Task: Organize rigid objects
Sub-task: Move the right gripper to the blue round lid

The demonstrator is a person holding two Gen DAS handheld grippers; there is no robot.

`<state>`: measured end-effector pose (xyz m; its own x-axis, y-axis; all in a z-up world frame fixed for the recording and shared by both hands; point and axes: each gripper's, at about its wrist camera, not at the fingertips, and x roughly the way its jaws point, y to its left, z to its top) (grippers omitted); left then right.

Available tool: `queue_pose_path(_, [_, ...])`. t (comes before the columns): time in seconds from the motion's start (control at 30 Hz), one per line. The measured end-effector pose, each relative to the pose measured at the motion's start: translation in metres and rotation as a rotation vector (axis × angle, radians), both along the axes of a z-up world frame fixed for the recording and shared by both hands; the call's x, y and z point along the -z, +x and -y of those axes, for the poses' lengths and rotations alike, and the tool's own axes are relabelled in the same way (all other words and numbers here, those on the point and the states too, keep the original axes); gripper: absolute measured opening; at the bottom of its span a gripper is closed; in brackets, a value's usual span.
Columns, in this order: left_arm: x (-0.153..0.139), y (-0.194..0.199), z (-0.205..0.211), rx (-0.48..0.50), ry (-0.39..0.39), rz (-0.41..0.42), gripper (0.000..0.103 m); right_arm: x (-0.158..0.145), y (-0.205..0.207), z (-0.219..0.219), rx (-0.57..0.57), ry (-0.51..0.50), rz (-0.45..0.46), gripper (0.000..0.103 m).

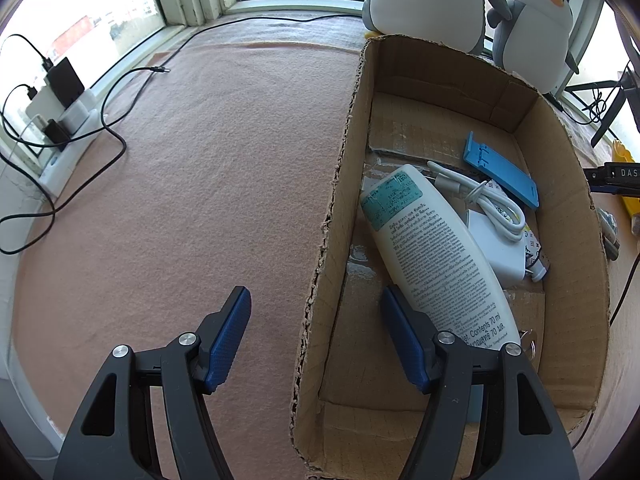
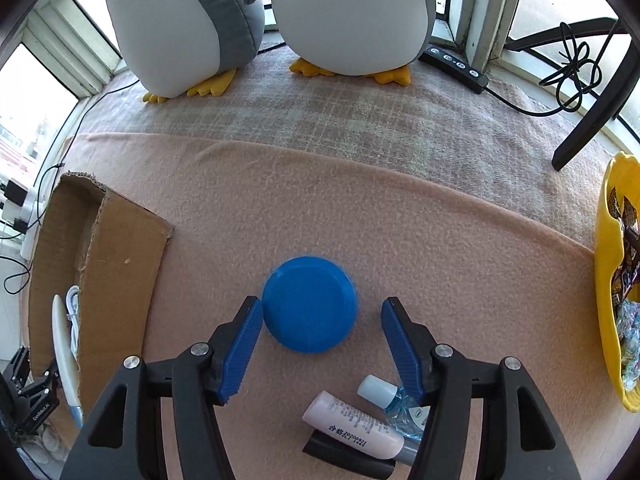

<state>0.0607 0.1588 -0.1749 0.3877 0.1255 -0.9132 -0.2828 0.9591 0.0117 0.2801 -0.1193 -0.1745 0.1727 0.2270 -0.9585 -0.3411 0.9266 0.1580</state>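
Note:
A cardboard box (image 1: 568, 184) stands on the pink blanket; it also shows in the right wrist view (image 2: 120, 240) at the left. In it lie a white bottle (image 1: 436, 256), a blue plastic stand (image 1: 500, 170), a white charger with its cable (image 1: 496, 216) and other small items. My left gripper (image 1: 316, 336) is open and empty, astride the box's left wall. My right gripper (image 2: 320, 344) is open around a round blue lid (image 2: 310, 304); the left pad is at its edge. A pink tube (image 2: 352, 426), a small clear bottle with a white cap (image 2: 384, 394) and a black object (image 2: 348, 458) lie below it.
Two plush penguins (image 2: 340, 12) stand at the back by the window. A yellow bowl of wrapped items (image 2: 608, 280) sits at the right. A black power strip (image 2: 456, 62) and a chair leg (image 2: 588, 116) are at the back right. Chargers and black cables (image 1: 60, 96) lie at the left.

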Motion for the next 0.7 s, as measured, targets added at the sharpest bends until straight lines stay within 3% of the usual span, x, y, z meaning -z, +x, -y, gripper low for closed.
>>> queue_pose_path(0.27, [0.000, 0.000, -0.001, 0.000, -0.002, 0.001, 0.069, 0.006, -0.003, -0.024, -0.069, -0.125, 0.024, 0.058])
queue_pose_path(0.7, [0.000, 0.000, 0.000, -0.002, -0.002, 0.001, 0.069, 0.007, 0.008, -0.024, -0.043, -0.156, -0.022, 0.058])
